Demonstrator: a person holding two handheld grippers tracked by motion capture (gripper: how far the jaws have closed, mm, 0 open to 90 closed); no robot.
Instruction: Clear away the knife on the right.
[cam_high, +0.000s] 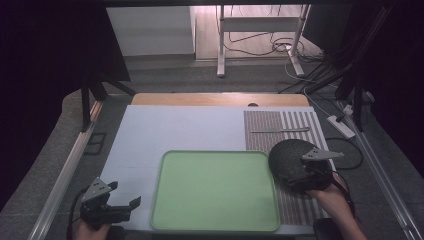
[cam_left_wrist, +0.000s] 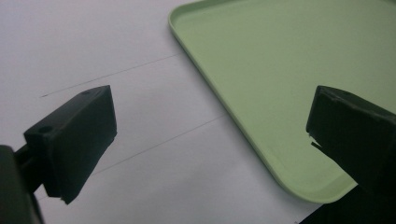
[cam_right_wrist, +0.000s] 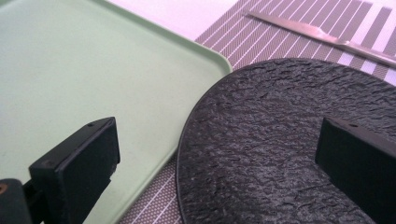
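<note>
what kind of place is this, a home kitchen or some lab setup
Probably a lab or recording setup, not a kitchen: a white-covered worktable on a metal frame, loose cables and a white power strip on the grey carpet, and a hand-held black left gripper.

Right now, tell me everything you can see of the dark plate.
The plate is round, near-black, with a rough, slate-like surface, and nothing lies on it. It sits on the striped mat, its left edge beside the green tray. The right claw hangs open over its near side.
</note>
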